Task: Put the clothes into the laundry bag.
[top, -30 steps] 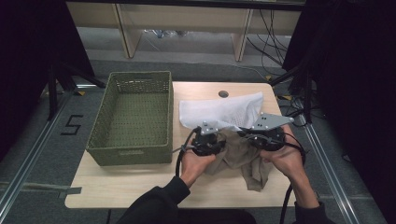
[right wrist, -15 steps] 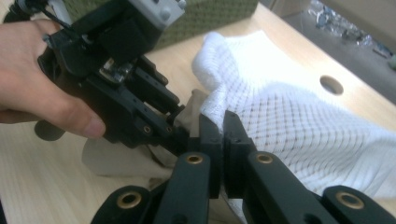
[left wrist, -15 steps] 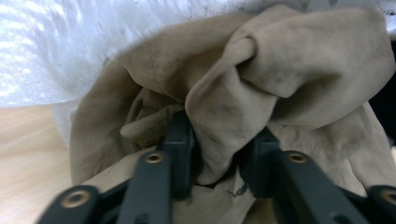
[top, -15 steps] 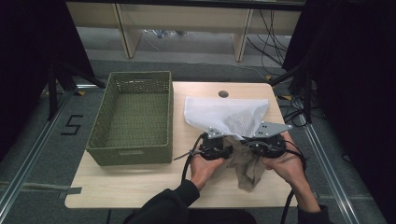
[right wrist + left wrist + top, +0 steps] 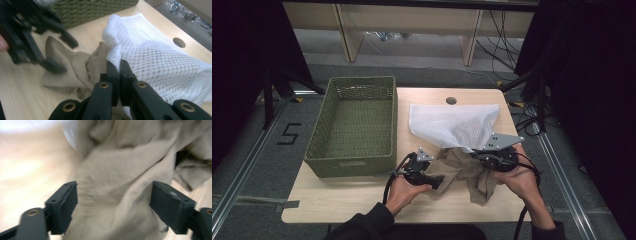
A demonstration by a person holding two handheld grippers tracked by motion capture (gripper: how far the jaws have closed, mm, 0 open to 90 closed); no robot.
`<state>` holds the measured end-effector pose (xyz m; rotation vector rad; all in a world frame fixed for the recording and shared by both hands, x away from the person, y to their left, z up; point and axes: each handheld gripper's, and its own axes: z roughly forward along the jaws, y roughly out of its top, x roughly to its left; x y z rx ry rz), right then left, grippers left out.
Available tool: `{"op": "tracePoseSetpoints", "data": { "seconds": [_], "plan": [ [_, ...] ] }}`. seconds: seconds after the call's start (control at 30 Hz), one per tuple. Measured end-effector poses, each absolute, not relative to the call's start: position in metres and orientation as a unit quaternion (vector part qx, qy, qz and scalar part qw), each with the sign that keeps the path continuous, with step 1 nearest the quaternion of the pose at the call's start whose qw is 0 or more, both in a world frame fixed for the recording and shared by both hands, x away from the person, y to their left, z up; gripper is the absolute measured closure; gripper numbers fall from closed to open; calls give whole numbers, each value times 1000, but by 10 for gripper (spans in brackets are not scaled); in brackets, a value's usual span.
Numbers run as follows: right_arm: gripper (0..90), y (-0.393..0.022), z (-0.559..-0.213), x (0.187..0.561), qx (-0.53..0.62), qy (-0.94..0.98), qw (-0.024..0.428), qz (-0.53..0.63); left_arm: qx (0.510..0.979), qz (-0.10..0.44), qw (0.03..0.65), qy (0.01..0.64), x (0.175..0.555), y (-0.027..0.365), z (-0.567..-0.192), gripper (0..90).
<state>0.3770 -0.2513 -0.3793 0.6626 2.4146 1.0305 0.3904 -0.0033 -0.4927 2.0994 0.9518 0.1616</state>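
Both hands have sunk toward the table (image 5: pixel 337 205) at lower centre.
Left tongs (image 5: pixel 113 207), just opened, straddle beige cloth (image 5: pixel 117 182) unpressed; right tongs (image 5: pixel 119 75) stay clenched on white mesh bag (image 5: pixel 160 60).

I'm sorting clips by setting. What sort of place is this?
Probably a lab recording bay, not a home: a small wooden table on a metal-railed platform, loose cables on the floor behind, black curtains at the sides.
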Motion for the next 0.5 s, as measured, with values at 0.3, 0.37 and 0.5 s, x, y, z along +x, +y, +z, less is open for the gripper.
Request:
{"op": "tracePoseSetpoints", "data": {
  "seconds": [0.3,0.37,0.5],
  "plan": [
    [897,-241,-381,376,225,876,210,372,810,27,469,351,405,-49,-501,784],
    [898,-242,-378,375,229,873,211,376,796,22,489,356,404,-50,-492,828],
    [898,-243,-364,372,228,862,218,397,763,49,533,363,404,-47,-458,841]
  ]
}}
